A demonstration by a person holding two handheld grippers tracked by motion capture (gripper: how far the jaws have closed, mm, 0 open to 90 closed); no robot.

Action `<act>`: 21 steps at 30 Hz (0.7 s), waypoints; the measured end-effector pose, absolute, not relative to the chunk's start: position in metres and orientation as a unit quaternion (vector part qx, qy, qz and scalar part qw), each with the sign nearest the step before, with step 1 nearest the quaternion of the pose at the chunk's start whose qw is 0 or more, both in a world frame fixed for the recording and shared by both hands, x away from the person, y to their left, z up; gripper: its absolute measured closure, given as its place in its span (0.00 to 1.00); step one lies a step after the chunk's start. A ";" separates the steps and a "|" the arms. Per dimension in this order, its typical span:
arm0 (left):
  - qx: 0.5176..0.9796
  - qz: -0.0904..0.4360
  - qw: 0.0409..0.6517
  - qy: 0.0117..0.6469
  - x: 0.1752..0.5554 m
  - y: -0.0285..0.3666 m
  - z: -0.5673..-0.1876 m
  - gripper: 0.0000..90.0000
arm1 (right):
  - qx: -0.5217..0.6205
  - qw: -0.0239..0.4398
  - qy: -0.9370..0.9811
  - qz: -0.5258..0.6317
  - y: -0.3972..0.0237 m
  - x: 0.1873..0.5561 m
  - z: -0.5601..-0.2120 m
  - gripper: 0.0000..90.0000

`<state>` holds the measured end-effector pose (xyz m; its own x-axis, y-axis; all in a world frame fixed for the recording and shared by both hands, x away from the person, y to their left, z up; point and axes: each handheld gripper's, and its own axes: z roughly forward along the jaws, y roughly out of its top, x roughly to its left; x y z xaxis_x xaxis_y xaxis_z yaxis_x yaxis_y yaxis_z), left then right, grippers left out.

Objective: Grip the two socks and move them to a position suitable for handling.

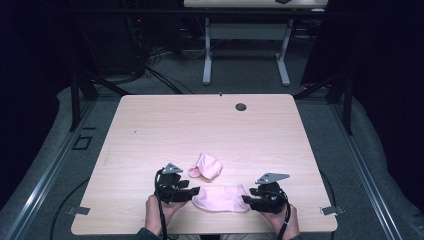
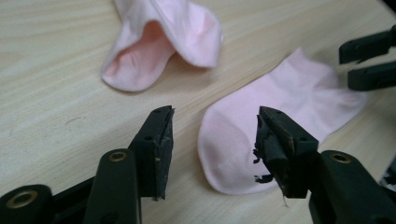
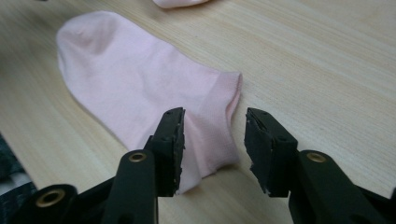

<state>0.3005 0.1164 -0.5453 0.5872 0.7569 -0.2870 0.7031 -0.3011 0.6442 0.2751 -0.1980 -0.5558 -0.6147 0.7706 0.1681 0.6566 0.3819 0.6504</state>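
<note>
Both grippers sit at the near edge of the counter (image 1: 150,120), one at each end of a flat pink sock (image 1: 221,198). The left gripper (image 1: 192,192) is released: in the left gripper view its jaws stand apart with the rounded toe end of the flat pink sock (image 2: 243,144) lying on the wood between and just beyond them, the pads pressing on nothing. The right gripper (image 1: 246,200) is likewise unclenched; in the right gripper view its jaws straddle the cuff end of that sock (image 3: 140,88), one pad over the fabric and the other over bare wood, with no pinch on the cloth.

A second pink sock (image 1: 206,166) lies just beyond the flat one, nearer the middle of the counter. It is crumpled, its opening gaping towards the left gripper, and it seems to lie just apart from the flat sock.

Judging from how things lie, the flat sock looks freshly laid out and smoothed, so the step in hand is probably the handover from one sock to the other in a pairing or folding job. The likely next move calls for reaching to the crumpled sock, gripping it at cuff and toe, and drawing it straight so that it can lie on or beside the flat one. Care is needed to pinch only fabric, and not to drag the flat sock out of place while passing over it.
</note>
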 end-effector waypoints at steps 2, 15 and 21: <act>0.818 0.042 0.361 0.445 0.301 0.110 -0.551 0.55 | 0.435 0.086 0.830 0.338 -0.194 0.278 -0.558 0.67; 0.854 0.054 0.310 0.415 0.297 0.095 -0.564 0.85 | 0.423 0.093 0.841 0.324 -0.183 0.280 -0.568 0.90; 0.853 0.056 0.312 0.414 0.293 0.099 -0.566 0.94 | 0.414 0.085 0.846 0.325 -0.183 0.279 -0.569 0.94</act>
